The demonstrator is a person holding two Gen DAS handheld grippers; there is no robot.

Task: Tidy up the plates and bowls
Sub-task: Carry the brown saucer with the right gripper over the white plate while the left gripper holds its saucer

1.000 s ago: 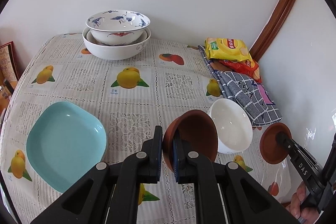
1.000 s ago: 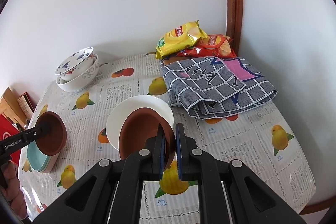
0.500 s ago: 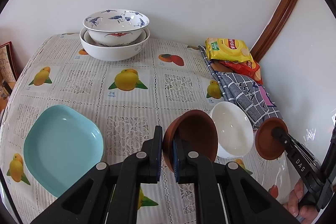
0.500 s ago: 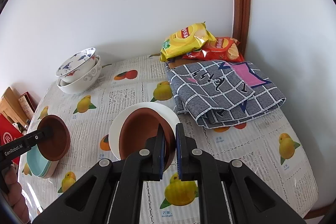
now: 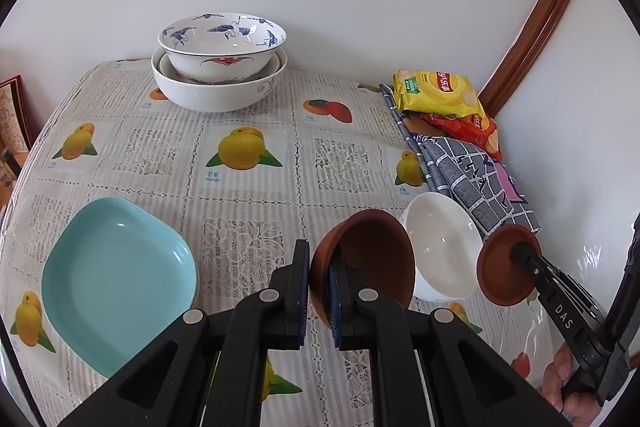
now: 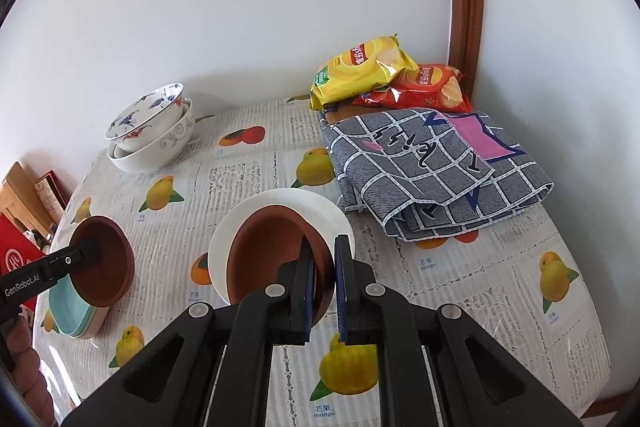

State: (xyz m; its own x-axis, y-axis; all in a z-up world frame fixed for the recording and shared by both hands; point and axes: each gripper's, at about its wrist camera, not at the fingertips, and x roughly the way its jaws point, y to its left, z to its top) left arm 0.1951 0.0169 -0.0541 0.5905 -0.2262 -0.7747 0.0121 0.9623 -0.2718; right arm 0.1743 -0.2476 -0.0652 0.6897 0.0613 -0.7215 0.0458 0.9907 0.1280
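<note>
My left gripper (image 5: 319, 281) is shut on the rim of a brown bowl (image 5: 372, 259), held above the table between the teal plate (image 5: 116, 275) and a white bowl (image 5: 440, 255). My right gripper (image 6: 324, 267) is shut on the rim of a second brown bowl (image 6: 272, 255), held tilted over the white bowl (image 6: 320, 207). In the left wrist view this second brown bowl (image 5: 504, 271) hangs just right of the white bowl. In the right wrist view the left gripper's bowl (image 6: 104, 263) hovers over stacked teal plates (image 6: 76, 311).
Two nested large bowls, a blue-patterned one (image 5: 222, 41) inside a white one (image 5: 216, 91), stand at the back by the wall. A folded grey checked cloth (image 6: 432, 167) and two crisp bags (image 6: 364, 67) lie at the right corner. The fruit-print tablecloth (image 5: 248, 187) covers the table.
Both grippers have kept their brown bowls. The right one has carried its bowl further over the white bowl; the left one has drifted slightly forward.
</note>
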